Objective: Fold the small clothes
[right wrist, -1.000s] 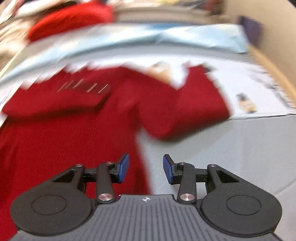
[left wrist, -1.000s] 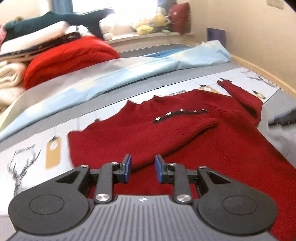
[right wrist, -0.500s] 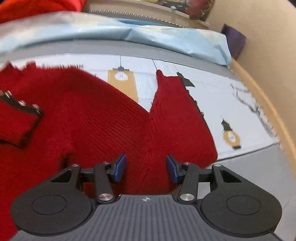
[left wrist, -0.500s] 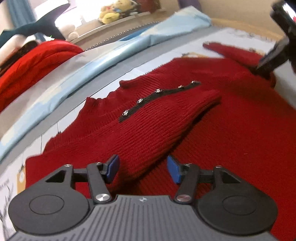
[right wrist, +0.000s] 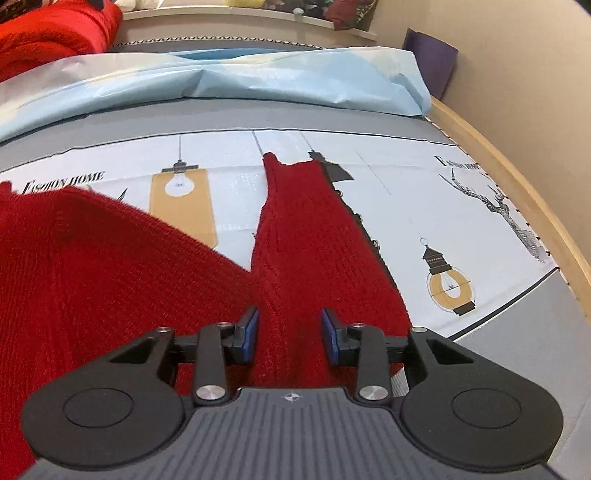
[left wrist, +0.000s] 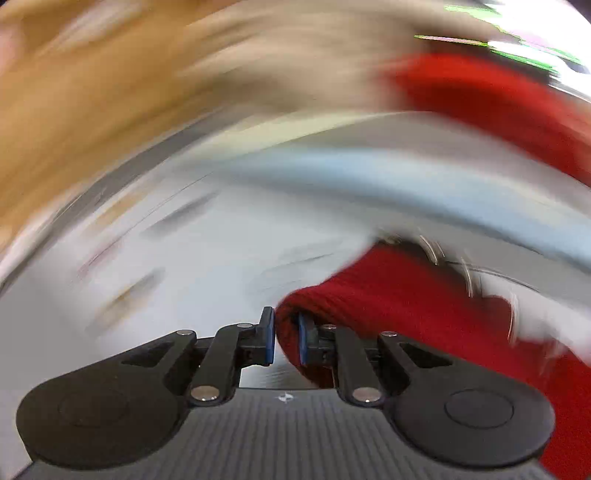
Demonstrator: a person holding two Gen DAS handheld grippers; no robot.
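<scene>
A dark red knit sweater [right wrist: 92, 277] lies spread on a printed bed sheet [right wrist: 461, 206]. Its right sleeve [right wrist: 306, 229] stretches away from me towards the far side. My right gripper [right wrist: 290, 336] hangs low over the near part of that sleeve. Its jaws are closing with the sleeve between the blue pads [right wrist: 250, 332], and the pads do not visibly press the knit. The left wrist view is badly smeared by motion. There my left gripper [left wrist: 286, 336] is closing, its pads pinching a fold of the red sweater [left wrist: 406, 306].
A light blue quilt [right wrist: 295, 81] lies bunched across the far side of the bed. A bright red blanket pile [right wrist: 55, 33] sits at the far left. The bed's wooden edge [right wrist: 517, 177] curves along the right by the wall, near a purple object [right wrist: 432, 62].
My left gripper went from wide open over the sweater to pinching a fold, and its view swung fast. My right gripper moved onto the right sleeve and its jaws narrowed.
</scene>
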